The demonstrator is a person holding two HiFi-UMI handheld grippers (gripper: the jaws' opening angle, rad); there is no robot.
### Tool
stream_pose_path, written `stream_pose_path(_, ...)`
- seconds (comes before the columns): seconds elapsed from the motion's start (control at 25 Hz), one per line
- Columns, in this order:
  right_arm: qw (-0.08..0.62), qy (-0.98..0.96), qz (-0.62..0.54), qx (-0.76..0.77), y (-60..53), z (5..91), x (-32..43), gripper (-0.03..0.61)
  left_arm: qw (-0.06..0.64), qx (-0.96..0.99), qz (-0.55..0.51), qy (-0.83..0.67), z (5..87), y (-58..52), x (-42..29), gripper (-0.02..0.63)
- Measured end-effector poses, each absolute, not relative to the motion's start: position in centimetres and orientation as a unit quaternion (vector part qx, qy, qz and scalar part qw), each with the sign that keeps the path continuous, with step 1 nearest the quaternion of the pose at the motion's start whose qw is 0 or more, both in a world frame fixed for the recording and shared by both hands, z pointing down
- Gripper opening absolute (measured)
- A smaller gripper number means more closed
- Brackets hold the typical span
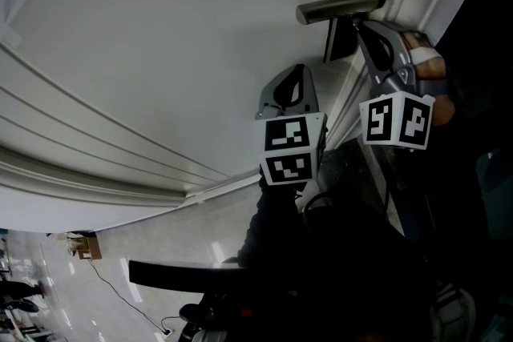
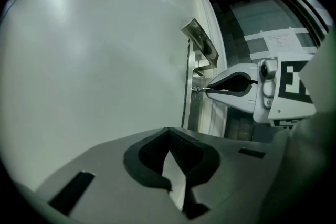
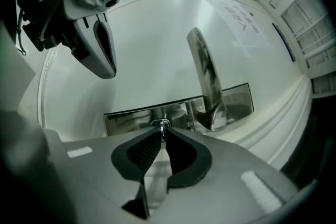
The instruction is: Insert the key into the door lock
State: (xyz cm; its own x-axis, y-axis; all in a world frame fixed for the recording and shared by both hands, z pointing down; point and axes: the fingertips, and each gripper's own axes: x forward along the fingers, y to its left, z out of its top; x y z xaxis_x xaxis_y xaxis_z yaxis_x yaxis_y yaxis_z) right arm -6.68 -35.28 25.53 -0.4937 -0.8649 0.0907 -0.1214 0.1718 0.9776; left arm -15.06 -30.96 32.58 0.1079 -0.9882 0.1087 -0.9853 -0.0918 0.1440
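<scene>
The door (image 1: 160, 52) is a plain pale grey-white, with a notice (image 3: 241, 21) on it printed in red, while the door handle (image 1: 341, 6) and lock plate (image 3: 131, 118) are shiny silver. The left gripper (image 2: 169, 131) and right gripper (image 3: 161, 132) have light grey shells and black ribbed pads (image 3: 142, 152), and the key (image 3: 163, 124) is silvery. Each marker cube (image 1: 290, 148) is white with bold black square patterns.

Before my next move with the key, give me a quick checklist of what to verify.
1. Grip on key: ok, right tool is shut on its head.
2. Key meeting the lock plate: ok.
3. How deep the key sits: cannot tell.
4. Door handle apart from the right tool: ok.
5. Left tool shut, empty, apart from the right tool: ok.
</scene>
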Motion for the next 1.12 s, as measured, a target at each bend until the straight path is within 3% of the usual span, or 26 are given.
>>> stream_pose_path(0.24, 0.285, -0.75, -0.443, 0.4, -33.6, 25.2, -5.1, 0.034, 0.09, 0.736, -0.005, -0.671, 32.8, -30.6, -15.3, 0.002)
stream_pose_path(0.44, 0.11, -0.864, -0.228, 0.436, -32.3, 25.0, -3.8, 0.011, 0.094, 0.734, -0.001, -0.673, 33.3, -30.3, -15.3, 0.002)
stream_pose_path(0.56, 0.044, -0.89, -0.123, 0.437, -32.2, 26.3, -3.4, 0.002, 0.094, 0.735, -0.003, -0.672, 33.5, -30.2, -15.0, 0.002)
stream_pose_path(0.88, 0.009, -0.891, -0.008, 0.453, -31.9, 30.2, -3.2, 0.0, 0.095, 0.74, 0.003, -0.665, 33.7, -29.8, -14.1, 0.002)
stream_pose_path(1.12, 0.003, -0.892, -0.003, 0.453, -32.0, 30.7, -2.9, 0.0, 0.095, 0.743, 0.002, -0.662, 33.9, -30.0, -13.6, 0.002)
